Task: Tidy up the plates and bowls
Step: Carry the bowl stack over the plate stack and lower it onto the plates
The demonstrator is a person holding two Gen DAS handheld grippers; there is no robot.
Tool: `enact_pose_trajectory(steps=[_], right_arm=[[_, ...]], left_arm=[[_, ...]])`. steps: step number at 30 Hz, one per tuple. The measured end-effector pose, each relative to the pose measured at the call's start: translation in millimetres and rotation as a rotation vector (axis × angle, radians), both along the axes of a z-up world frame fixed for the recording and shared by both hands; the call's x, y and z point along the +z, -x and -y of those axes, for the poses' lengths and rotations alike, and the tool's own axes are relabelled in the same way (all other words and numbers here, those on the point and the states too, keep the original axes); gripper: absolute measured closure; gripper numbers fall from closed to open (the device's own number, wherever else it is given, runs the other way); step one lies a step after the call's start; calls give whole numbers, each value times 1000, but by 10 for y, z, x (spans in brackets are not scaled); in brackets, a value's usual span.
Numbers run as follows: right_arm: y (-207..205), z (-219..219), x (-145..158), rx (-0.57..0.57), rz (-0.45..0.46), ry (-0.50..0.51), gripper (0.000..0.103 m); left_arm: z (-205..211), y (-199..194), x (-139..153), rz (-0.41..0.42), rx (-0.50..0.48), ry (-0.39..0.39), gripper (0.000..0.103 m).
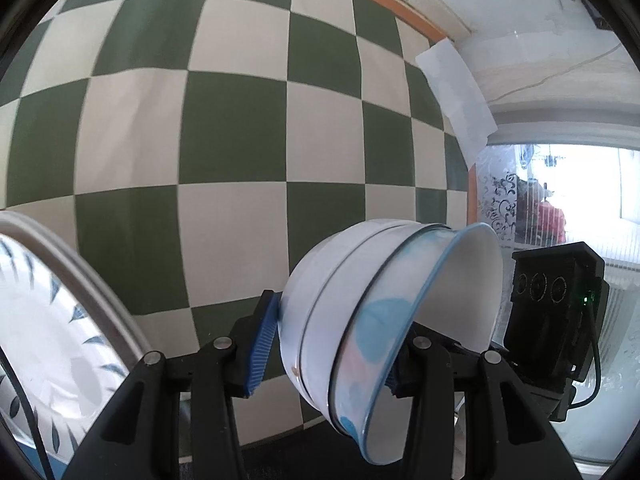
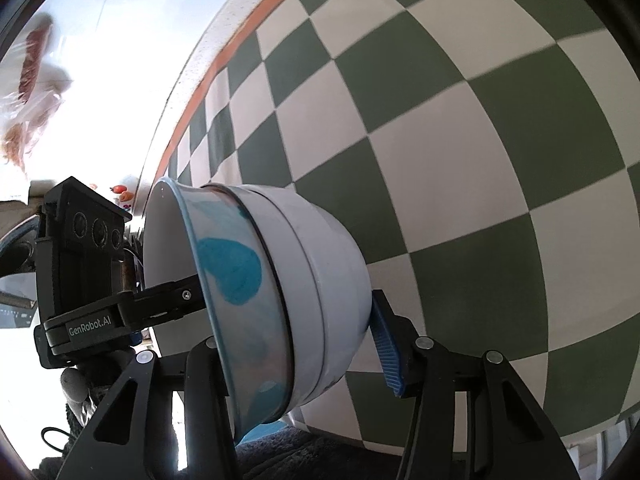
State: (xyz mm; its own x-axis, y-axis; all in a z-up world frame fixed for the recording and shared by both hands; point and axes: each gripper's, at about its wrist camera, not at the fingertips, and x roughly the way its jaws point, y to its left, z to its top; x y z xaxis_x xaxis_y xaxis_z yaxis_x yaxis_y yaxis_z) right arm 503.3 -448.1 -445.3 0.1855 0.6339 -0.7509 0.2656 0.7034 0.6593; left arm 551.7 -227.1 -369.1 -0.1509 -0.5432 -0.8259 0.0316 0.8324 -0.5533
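My left gripper [image 1: 324, 344] and my right gripper [image 2: 296, 332] each pinch the same white bowl [image 1: 384, 320], jaws spread wide across its wall. It hangs tilted on its side above the green-and-white checked cloth [image 1: 224, 128], a patterned plate [image 1: 48, 340] nearby.

Both the right gripper [image 2: 296, 344] and left gripper [image 2: 176, 300] clamp a tilted bowl [image 2: 280, 280] (blue-blotched) above the checkered cloth [image 2: 480, 140].

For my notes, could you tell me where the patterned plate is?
In the left wrist view, the plate sits at the lower left edge, left of the held bowls.
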Motion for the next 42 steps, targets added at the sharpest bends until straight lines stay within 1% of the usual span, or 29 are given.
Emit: enact_pose_trajectory(steps=[7,9,13,19,23,31,36,42], right_arm=[[-101,-208,203,75,10,-13,52],[-146,-327,255,107,15,-8,53],[-241,-603,352,160,21,-3,53],[-246,-1096,490,211,39,-6,55],[-199,-1482,498,228,38,-10,56],[-158,-2090,335,264,15,-11,56],[-217,-2303,226,280,-1,-2,56],[-270,-2375,159,289,-13,12,56]], left_arm=[[-319,40,202,11,70,-17,62],[-402,50,230,15,90,-21,61],[-696,82,323,21,128,-22,61],[-1182,118,423,39,145,-42,61],[-1500,152,385,36,142,-56,61],[-1962,205,184,14,166,-76,62],[-2108,204,67,-6,176,-74,62],[-2139,179,7,-19,166,-79,62]])
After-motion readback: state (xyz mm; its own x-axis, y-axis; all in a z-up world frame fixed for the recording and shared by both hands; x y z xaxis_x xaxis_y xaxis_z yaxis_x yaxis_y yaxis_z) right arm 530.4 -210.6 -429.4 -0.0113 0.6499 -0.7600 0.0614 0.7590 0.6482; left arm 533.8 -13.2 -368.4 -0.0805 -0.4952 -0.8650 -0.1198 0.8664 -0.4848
